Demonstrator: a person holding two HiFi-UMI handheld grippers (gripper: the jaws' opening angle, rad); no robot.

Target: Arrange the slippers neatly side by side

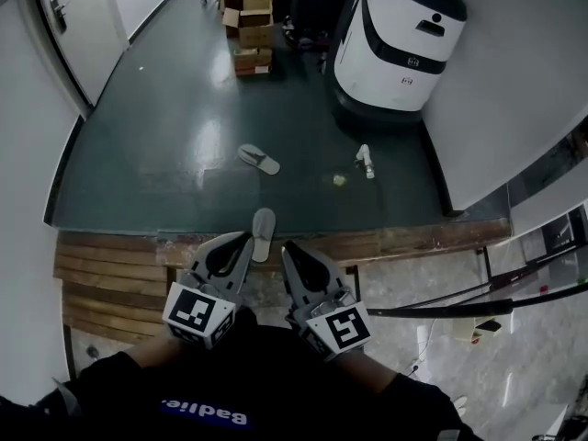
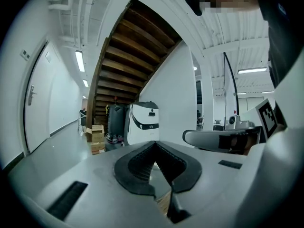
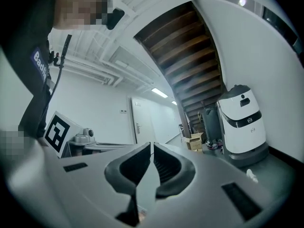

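Grey near slipper [image 1: 263, 234] just ahead of left tongs [image 1: 241, 244], slightly farther from right tongs [image 1: 289, 249], both pressed together and empty, long axis running straight away; far slipper [image 1: 259, 159] beyond, aslant on green floor [image 1: 165, 136].

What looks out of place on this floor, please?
The slippers are apart and misaligned: the far slipper lies diagonally on the green floor, the near slipper by the wooden step. A small white object and a yellowish scrap lie nearby.

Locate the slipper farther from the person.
In the head view, the farther slipper lies on the dark green floor, just left of centre, beyond the nearer slipper and left of a small white object.
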